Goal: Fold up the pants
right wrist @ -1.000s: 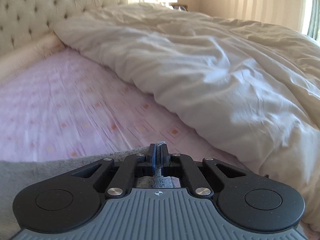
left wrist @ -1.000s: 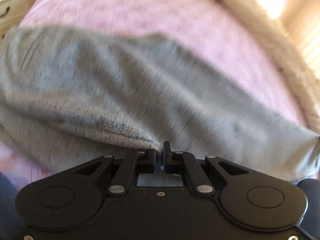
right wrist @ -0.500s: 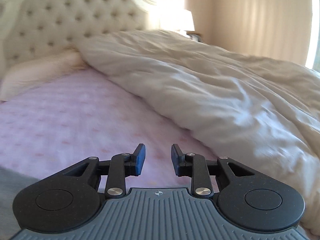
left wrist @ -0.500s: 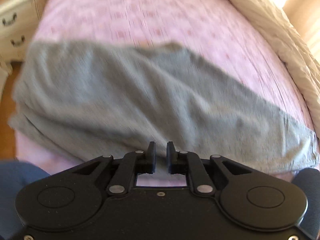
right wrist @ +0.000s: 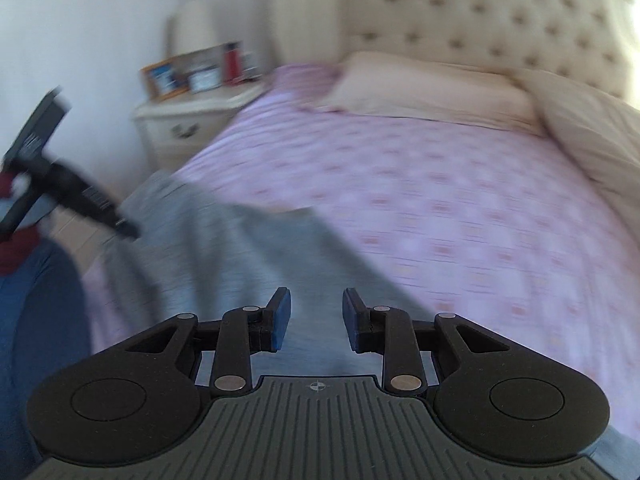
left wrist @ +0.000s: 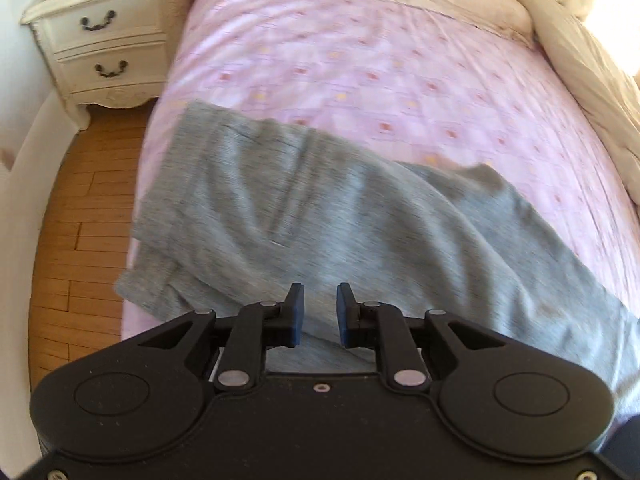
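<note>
Grey pants (left wrist: 328,220) lie folded lengthwise across the near edge of the pink bed sheet (left wrist: 360,68), one end hanging at the bed's left edge. My left gripper (left wrist: 319,314) is open and empty, hovering above the pants' near edge. My right gripper (right wrist: 315,318) is open and empty above the pants (right wrist: 248,256). The left gripper also shows in the right wrist view (right wrist: 80,196), at the left over the pants' far end.
A cream nightstand (left wrist: 108,44) stands left of the bed on a wooden floor (left wrist: 76,248). A pillow (right wrist: 432,88) and tufted headboard (right wrist: 500,20) are at the bed's head. A cream duvet (left wrist: 592,80) is bunched at the right. The person's blue-clad leg (right wrist: 36,320) is at left.
Both grippers let go of the pants and opened. Both pulled up and back; the right one swung left toward the nightstand side. The pants now lie flat on the sheet.
</note>
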A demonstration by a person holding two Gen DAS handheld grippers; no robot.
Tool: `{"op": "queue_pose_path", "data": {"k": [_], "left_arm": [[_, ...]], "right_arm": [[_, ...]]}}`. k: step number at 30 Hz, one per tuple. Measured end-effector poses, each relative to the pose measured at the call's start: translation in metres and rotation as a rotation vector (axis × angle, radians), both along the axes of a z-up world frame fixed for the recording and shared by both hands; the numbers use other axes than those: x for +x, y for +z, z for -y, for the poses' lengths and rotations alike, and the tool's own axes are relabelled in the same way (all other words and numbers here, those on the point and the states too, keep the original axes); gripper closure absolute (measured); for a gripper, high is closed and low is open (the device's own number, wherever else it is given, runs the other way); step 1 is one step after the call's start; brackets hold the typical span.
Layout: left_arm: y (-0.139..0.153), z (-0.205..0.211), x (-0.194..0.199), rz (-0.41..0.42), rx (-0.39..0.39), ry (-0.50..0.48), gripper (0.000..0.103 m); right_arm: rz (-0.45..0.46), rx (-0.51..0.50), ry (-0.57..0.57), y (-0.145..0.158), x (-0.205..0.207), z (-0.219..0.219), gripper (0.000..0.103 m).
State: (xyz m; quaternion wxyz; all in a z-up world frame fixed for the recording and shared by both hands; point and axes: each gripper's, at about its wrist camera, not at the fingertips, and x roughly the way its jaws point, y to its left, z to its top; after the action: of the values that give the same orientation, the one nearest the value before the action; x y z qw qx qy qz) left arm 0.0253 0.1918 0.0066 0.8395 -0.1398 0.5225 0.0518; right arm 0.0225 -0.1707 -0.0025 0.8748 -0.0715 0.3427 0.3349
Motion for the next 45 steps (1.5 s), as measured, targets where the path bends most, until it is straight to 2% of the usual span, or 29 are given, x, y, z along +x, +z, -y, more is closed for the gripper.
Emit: {"op": "queue_pose_path", "data": {"k": [2,4,6,10,11,13,17,22,23,24,25,29,33,35,36,38,39,42,45], "left_arm": [[-0.007,-0.009,0.0,0.004,0.012,0.035,0.08],[-0.013,-0.019,0.0,-0.006,-0.068,0.074,0.08],[-0.017,-0.026,-0.005,0.026,-0.115,0.107,0.08],[-0.023,-0.031,-0.006,0.05,-0.127,0.146,0.08],[-0.023,-0.031,-0.006,0.054,-0.123,0.154,0.08],[-0.024,-0.029,-0.006,0.075,-0.104,0.153,0.08],[-0.023,-0.024,-0.002,0.094,-0.062,0.139,0.079],[-0.024,-0.027,-0.004,0.114,-0.075,0.149,0.079],[-0.024,-0.028,-0.005,0.119,-0.083,0.155,0.079],[-0.023,-0.029,-0.006,0.128,-0.085,0.157,0.079],[-0.022,-0.029,-0.007,0.139,-0.085,0.157,0.079],[-0.017,-0.027,-0.012,0.158,-0.074,0.155,0.079],[0.002,-0.026,-0.022,0.206,-0.043,0.141,0.078],[0.012,-0.026,-0.025,0.218,-0.032,0.134,0.074],[0.017,-0.026,-0.027,0.227,-0.03,0.131,0.07],[0.026,-0.024,-0.03,0.254,-0.018,0.131,0.064],[0.03,-0.023,-0.029,0.268,-0.011,0.13,0.058],[0.029,-0.015,-0.018,0.26,-0.004,0.095,0.053],[0.018,0.0,0.001,0.2,0.019,0.03,0.053]], "right_arm": [[0.012,-0.013,0.089,-0.005,-0.007,-0.032,0.075],[0.037,-0.032,0.174,-0.008,-0.014,-0.06,0.074],[0.079,-0.063,0.263,-0.011,-0.024,-0.085,0.074],[0.182,-0.148,0.396,-0.017,-0.042,-0.117,0.069],[0.209,-0.171,0.424,-0.021,-0.044,-0.124,0.064],[0.258,-0.219,0.474,-0.028,-0.05,-0.135,0.064],[0.365,-0.313,0.547,-0.047,-0.06,-0.154,0.064],[0.476,-0.333,0.575,-0.059,-0.067,-0.162,0.066],[0.477,-0.332,0.578,-0.059,-0.067,-0.163,0.071],[0.466,-0.325,0.575,-0.058,-0.065,-0.163,0.085],[0.436,-0.311,0.569,-0.055,-0.062,-0.163,0.088],[0.265,-0.175,0.501,-0.033,-0.044,-0.152,0.09],[0.117,-0.01,0.465,-0.006,-0.038,-0.131,0.091],[0.036,0.066,0.478,0.002,-0.041,-0.122,0.093],[0.001,0.089,0.487,0.003,-0.043,-0.12,0.098],[-0.041,0.09,0.5,-0.004,-0.048,-0.12,0.099],[-0.031,0.052,0.497,-0.01,-0.052,-0.123,0.098],[-0.048,-0.041,0.535,-0.028,-0.062,-0.13,0.096],[-0.073,0.016,0.504,-0.021,-0.069,-0.114,0.097]]}}
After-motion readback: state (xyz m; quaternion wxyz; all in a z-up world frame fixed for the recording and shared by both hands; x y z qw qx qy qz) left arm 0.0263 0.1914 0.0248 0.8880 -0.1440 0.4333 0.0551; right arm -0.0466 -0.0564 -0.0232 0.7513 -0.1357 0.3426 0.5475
